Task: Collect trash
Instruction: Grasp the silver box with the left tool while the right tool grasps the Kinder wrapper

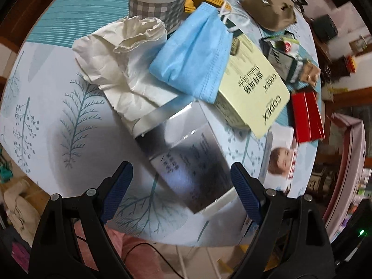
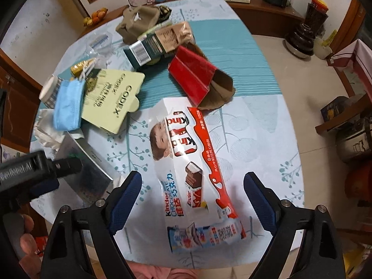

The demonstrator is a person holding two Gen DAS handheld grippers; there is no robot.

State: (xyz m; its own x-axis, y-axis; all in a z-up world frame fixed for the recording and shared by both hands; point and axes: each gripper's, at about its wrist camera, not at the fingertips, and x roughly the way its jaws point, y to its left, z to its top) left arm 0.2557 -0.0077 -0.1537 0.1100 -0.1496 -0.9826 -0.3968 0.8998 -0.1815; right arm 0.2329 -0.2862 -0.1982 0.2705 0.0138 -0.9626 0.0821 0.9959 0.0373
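Note:
Trash lies across a patterned table [image 1: 46,107]. My left gripper [image 1: 181,183] is open, its jaws either side of a silver box [image 1: 186,158], just above it. Behind the box lie crumpled white paper [image 1: 116,65], a blue face mask [image 1: 195,55] and a pale yellow CODEX box [image 1: 255,88]. My right gripper [image 2: 193,193] is open over a Kinder chocolate wrapper [image 2: 186,162] lying flat. The left gripper's body [image 2: 34,169] shows at the right wrist view's left edge, above the silver box [image 2: 88,162].
A checked round tin [image 1: 158,0], an olive cloth pouch [image 1: 269,7], a red folded carton [image 2: 197,74] and a dark green packet [image 2: 148,51] lie farther back. The table's near edge [image 2: 209,262] is close. Chairs and floor clutter stand to the right.

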